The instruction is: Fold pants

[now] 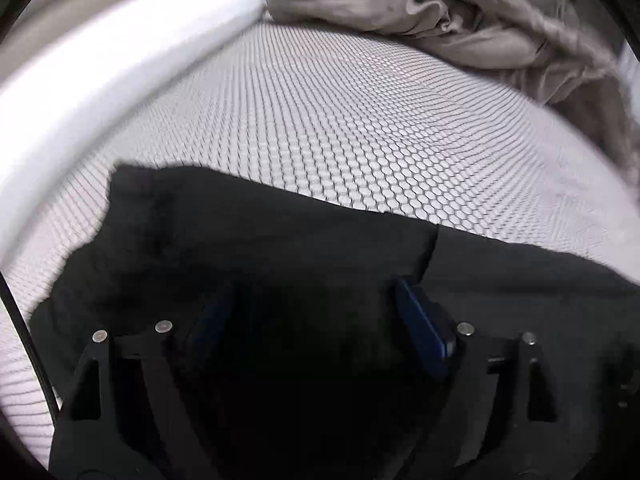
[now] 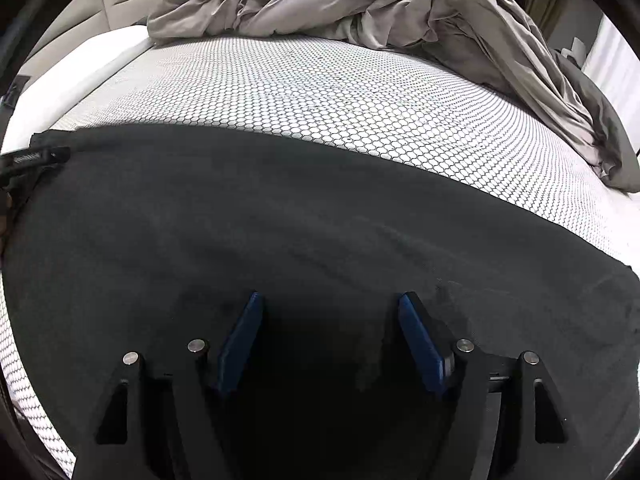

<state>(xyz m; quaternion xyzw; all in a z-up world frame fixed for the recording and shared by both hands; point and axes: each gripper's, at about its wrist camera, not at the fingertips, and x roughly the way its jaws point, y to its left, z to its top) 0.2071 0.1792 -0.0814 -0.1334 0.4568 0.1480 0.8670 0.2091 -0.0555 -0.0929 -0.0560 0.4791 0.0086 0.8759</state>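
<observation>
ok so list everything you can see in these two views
pants: one, black, spread flat across the near part of the mattress
mattress: one, white with a dark honeycomb pattern, under the pants
duvet: one, grey-beige, bunched at the far end of the mattress
pillow: one, white, along the left edge, blurred
left hand-held gripper: one, black with blue pads, open over the pants
right hand-held gripper: one, black with blue pads, open over the pants

The pants (image 2: pixel 280 220) are matt black cloth with a soft nap (fleece-like), lying on a mattress (image 2: pixel 320 92) of white honeycomb-textured fabric beside a crumpled, smooth grey duvet (image 2: pixel 360 4).
</observation>
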